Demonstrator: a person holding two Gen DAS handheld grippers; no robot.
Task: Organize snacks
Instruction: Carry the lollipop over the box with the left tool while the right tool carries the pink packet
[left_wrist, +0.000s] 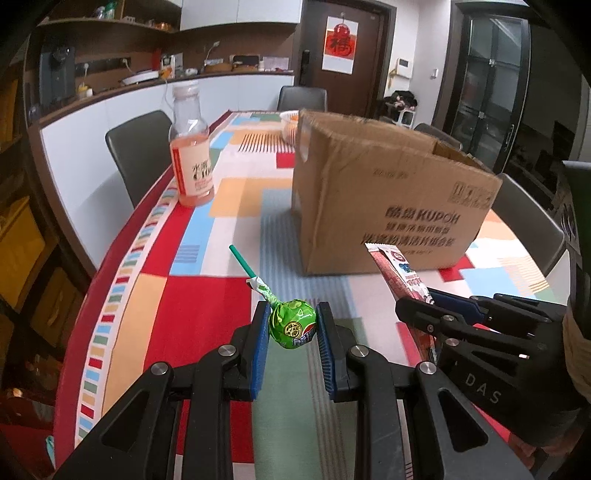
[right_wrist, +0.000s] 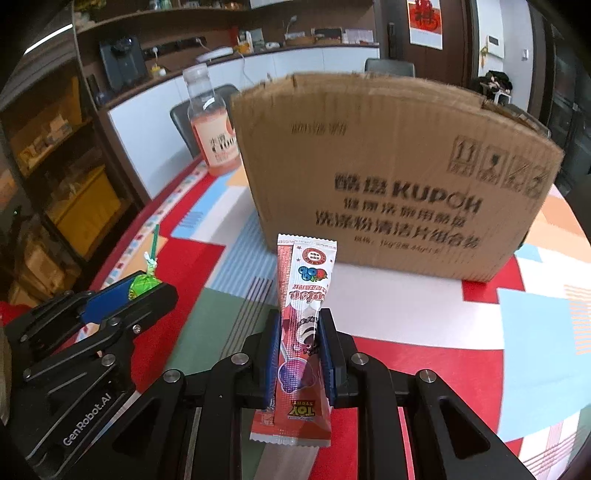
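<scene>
Now we hold the green lollipop (left_wrist: 292, 325) clamped in our left gripper (left_wrist: 291, 332) and the long red candy packet (right_wrist: 301, 332) pinched in our right gripper (right_wrist: 299, 354), both above the tablecloth (left_wrist: 207, 302). We should lift each clear over the cardboard box (right_wrist: 399, 177) rim ahead before releasing, avoiding the drink bottle (left_wrist: 190, 147) beyond.

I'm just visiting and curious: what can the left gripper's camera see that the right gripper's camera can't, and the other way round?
Only the left wrist view shows the bowl behind the cardboard box and the green lollipop head-on between the left gripper pads.

Only the right wrist view shows the pink snack packet full length, with its printing, clamped in the right gripper.

Both show the box, the pink drink bottle, the colourful tablecloth, and each other's gripper.
</scene>
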